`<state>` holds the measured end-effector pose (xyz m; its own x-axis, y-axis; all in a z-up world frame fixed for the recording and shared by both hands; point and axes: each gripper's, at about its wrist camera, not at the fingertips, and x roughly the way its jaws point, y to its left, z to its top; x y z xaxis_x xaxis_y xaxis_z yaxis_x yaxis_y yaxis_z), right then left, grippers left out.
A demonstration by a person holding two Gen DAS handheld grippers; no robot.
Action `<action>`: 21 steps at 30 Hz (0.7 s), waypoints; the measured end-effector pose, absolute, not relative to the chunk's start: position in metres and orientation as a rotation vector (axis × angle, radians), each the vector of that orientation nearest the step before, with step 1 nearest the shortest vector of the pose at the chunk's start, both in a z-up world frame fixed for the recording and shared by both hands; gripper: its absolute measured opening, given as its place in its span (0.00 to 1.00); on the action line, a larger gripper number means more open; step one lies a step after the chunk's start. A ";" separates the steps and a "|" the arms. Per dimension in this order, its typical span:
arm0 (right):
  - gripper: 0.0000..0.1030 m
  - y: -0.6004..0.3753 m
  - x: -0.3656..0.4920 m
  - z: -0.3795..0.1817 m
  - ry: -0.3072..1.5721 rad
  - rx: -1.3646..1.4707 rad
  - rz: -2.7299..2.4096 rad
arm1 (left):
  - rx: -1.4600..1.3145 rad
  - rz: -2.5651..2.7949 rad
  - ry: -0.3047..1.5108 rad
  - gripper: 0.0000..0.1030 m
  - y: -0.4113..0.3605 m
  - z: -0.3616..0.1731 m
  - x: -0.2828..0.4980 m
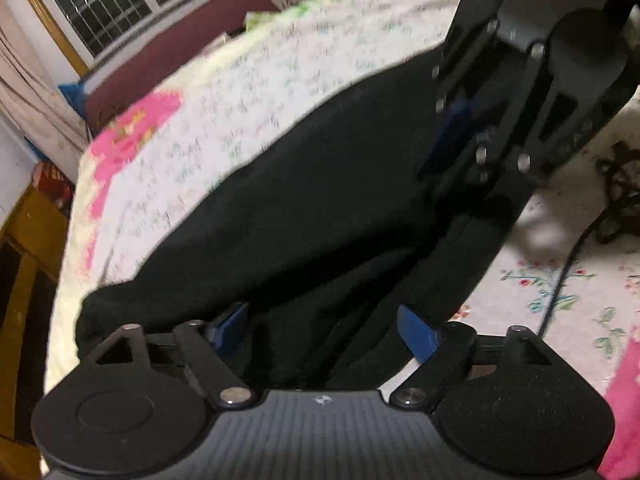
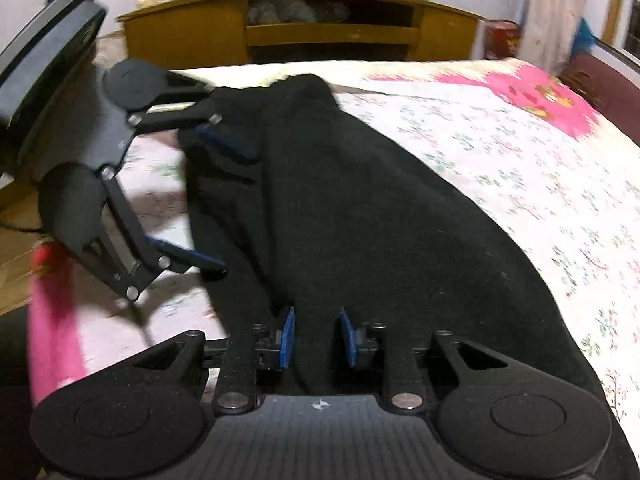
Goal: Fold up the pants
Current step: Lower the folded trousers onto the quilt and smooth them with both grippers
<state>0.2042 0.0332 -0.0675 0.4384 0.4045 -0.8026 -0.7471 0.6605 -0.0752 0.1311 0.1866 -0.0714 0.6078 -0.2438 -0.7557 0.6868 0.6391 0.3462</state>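
Black pants (image 1: 320, 184) lie folded lengthwise on the floral bedspread (image 1: 224, 120); they also fill the middle of the right wrist view (image 2: 380, 208). My left gripper (image 1: 324, 332) is open, its blue pads wide apart on either side of the pants' near edge; it also shows in the right wrist view (image 2: 216, 196), open at the pants' left edge. My right gripper (image 2: 316, 336) has its blue pads close together, pinching a fold of the pants. It also shows in the left wrist view (image 1: 460, 136), at the far end of the pants.
A wooden headboard with shelves (image 2: 332, 28) stands beyond the bed. A window (image 1: 120, 4) and curtain are at the far left. A black cable (image 1: 568, 264) runs over the bedspread on the right. The bed's pink border (image 2: 52, 344) marks its edge.
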 end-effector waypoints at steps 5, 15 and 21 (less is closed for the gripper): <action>0.11 0.030 0.203 -0.059 0.818 -0.468 0.715 | 0.535 -0.543 0.794 0.61 0.200 -0.059 0.156; 0.32 0.033 0.182 -0.047 0.745 -0.466 0.794 | 0.523 -0.560 0.804 0.45 0.201 -0.058 0.154; 0.26 0.049 0.194 -0.067 0.790 -0.493 0.771 | 0.470 -0.559 0.796 0.39 0.208 -0.044 0.157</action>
